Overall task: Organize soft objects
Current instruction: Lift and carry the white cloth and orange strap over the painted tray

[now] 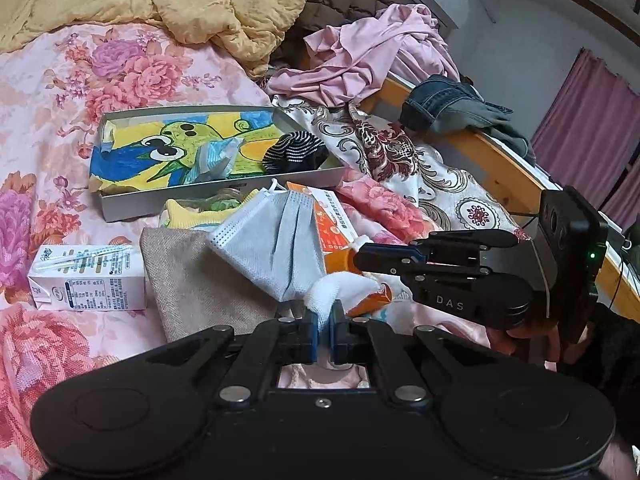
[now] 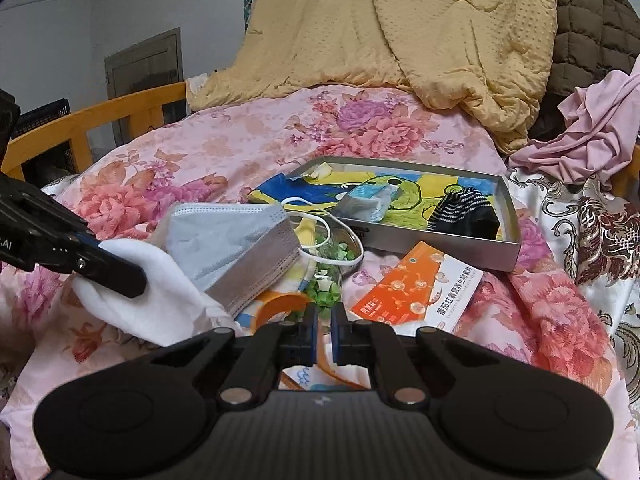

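My left gripper [image 1: 325, 316] is shut on a white cloth [image 1: 334, 286], which also shows in the right wrist view [image 2: 152, 300]. A blue face mask [image 1: 272, 240] drapes over it; it also shows in the right wrist view [image 2: 232, 248]. My right gripper [image 2: 325, 318] is shut on the rim of an orange lid [image 2: 280, 306] of a clear container with green bits [image 2: 326, 280]. It appears from the side in the left wrist view [image 1: 360, 258]. The grey tray [image 1: 120, 204] holds a cartoon cloth [image 1: 160, 148], a small mask [image 1: 218, 158] and a striped black sock [image 1: 294, 150].
An orange-and-white box [image 2: 420, 288] lies before the tray [image 2: 440, 252]. A milk carton [image 1: 86, 278] and beige cloth [image 1: 192, 280] lie at left. Yellow blanket [image 2: 400, 28], pink garment [image 1: 360, 60], jeans [image 1: 452, 104] and the wooden bed rail [image 1: 500, 168] surround the floral bed.
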The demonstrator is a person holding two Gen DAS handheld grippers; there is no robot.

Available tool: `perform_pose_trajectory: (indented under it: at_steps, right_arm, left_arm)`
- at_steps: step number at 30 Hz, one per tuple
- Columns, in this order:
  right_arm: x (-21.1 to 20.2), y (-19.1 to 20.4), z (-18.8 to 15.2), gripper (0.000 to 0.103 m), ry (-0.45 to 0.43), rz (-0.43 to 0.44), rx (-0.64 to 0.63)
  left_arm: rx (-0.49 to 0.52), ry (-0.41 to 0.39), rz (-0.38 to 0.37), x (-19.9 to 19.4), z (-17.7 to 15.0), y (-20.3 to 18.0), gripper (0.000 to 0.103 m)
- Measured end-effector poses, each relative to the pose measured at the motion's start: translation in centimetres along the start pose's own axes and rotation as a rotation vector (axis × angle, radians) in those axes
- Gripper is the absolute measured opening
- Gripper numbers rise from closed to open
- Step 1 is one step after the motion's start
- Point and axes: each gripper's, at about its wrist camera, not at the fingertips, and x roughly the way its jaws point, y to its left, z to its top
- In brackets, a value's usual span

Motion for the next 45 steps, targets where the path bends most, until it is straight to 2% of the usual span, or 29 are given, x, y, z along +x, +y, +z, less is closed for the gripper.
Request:
perform_pose_trajectory:
  at_steps: [4,7,8,10,13,17,20,22,24,25,28,35,45]
  right_arm:
    - [0.2,0.2,-0.1,0.007,0.009,-0.003,-0.011]
    - [0.4,0.3,-0.2,0.013,0.029,0.020,-0.014]
    - [0.5,0.4,-0.2,0.021,0.035,0.030,-0.015]
    - [0.5,0.7,-0.3,0.048,0.047,0.054,-0.028]
    - [0.7,1.2,-0.5,0.056,0.069,0.095,-0.053]
    - [1.2,2.3,-0.9,0.060,0.095,0.081,-0.120]
    - [2.1,3.2,-1.4,0.059,0.115,0.030,-0.201]
    - [2.7,3.6,-1.8,0.055,0.124,0.011,-0.236]
    - [2.9,3.8,-2.0,0.033,0.131,0.010,-0.248]
    - [2.9,3.9,-2.0,0.026,0.133,0.014,-0.246]
    - [2.6,3.9,-2.0,0.012,0.118,-0.002,-0.250]
    - [0.9,2.8,-1.2,0.007,0.056,-0.018,-0.174]
    - [-1.9,0.9,1.2,0.007,-0.109,-0.063,-0.082]
  left_arm:
    - [-0.008,0.001,0.001,0.0,0.0,0.2,0.005]
    - [-0.011,0.000,0.005,-0.1,0.0,0.3,0.005]
    - [-0.011,0.001,0.007,-0.1,0.0,0.4,0.005]
    - [-0.013,0.001,0.012,-0.1,0.0,0.5,0.005]
    - [-0.023,-0.003,0.021,-0.2,0.0,0.8,0.005]
    - [-0.032,-0.008,0.033,-0.3,0.0,1.2,0.005]
    - [-0.042,-0.011,0.034,-0.3,0.1,1.4,0.005]
    - [-0.040,-0.010,0.033,-0.3,0.1,1.4,0.005]
    - [-0.036,-0.010,0.032,-0.2,0.1,1.3,0.005]
    - [-0.035,-0.010,0.032,-0.2,0.1,1.2,0.005]
    - [-0.032,-0.010,0.026,-0.1,0.1,1.0,0.005]
    - [-0.044,-0.038,0.025,-0.5,0.7,0.4,0.005]
    - [-0.048,-0.133,0.039,-1.3,3.1,-2.3,0.005]
